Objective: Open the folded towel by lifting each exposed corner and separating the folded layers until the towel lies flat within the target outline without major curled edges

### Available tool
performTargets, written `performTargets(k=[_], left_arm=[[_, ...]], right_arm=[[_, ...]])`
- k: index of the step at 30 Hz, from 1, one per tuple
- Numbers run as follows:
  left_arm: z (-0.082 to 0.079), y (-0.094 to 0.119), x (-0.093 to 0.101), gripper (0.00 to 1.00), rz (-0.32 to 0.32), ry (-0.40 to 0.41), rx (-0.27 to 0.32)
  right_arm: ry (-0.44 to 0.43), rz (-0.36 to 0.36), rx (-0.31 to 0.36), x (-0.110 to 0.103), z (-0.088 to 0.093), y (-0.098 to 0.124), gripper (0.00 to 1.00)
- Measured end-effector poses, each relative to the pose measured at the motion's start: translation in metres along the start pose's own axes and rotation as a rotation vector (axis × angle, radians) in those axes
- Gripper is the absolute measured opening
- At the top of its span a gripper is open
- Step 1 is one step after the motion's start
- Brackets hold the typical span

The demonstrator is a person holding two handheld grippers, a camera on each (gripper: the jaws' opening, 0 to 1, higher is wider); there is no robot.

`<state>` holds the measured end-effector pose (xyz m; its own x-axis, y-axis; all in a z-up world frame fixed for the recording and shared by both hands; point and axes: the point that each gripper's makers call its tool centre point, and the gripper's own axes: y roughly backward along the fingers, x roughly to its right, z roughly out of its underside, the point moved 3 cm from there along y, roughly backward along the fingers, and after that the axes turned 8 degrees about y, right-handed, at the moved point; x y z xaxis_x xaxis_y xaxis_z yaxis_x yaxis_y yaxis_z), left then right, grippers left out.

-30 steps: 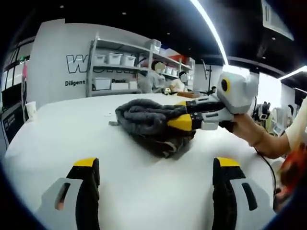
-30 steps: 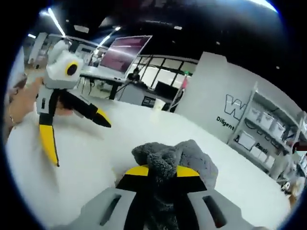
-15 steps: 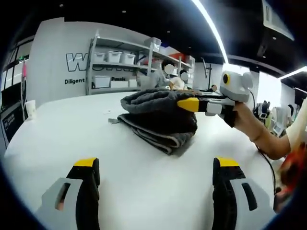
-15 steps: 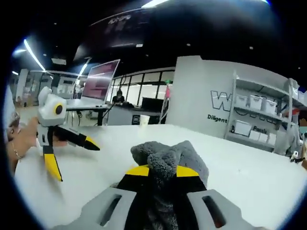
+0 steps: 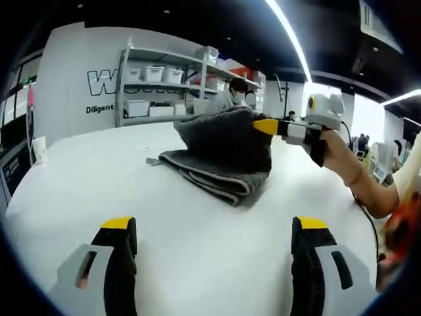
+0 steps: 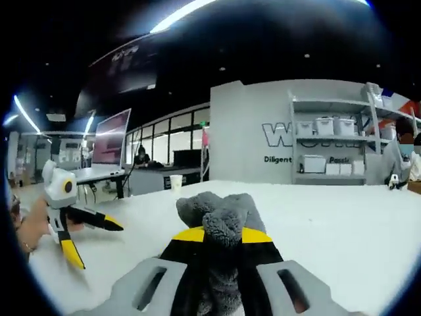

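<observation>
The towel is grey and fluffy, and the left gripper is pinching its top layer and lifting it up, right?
Almost. The towel is grey and fluffy and its top layer is being lifted, but the right gripper is the one pinching it, as the right gripper view shows. The left gripper is open above the white table, away from the towel, in the left gripper view.

Readable only on the white wall (image 5: 72, 72) behind the shelving (image 5: 161, 79): large outlined letters starting "W" (remainder cut off by the shelf uprights), and beneath, in small dark type, "Diligent", followed by a further word too blurred to make out. Same wall lettering (image 6: 279, 135) seen from the right gripper view: "W" again, "Diligent" under it.
</observation>
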<state>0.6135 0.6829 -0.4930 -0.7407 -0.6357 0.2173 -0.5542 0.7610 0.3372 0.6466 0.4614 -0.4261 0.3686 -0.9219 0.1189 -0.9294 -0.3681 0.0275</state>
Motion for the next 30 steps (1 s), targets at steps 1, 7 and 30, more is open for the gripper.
performTargets(k=[1, 7, 30], left_arm=[[0.0, 0.0, 0.0, 0.96, 0.0, -0.001, -0.001], [0.001, -0.001, 0.0, 0.96, 0.002, -0.006, -0.007], [0.006, -0.003, 0.003, 0.95, 0.009, -0.02, -0.036]], right_arm=[[-0.005, 0.006, 0.0, 0.002, 0.001, 0.001, 0.11], [-0.048, 0.067, -0.011, 0.015, 0.008, 0.008, 0.11], [-0.227, 0.213, -0.089, 0.058, 0.044, 0.033, 0.12]])
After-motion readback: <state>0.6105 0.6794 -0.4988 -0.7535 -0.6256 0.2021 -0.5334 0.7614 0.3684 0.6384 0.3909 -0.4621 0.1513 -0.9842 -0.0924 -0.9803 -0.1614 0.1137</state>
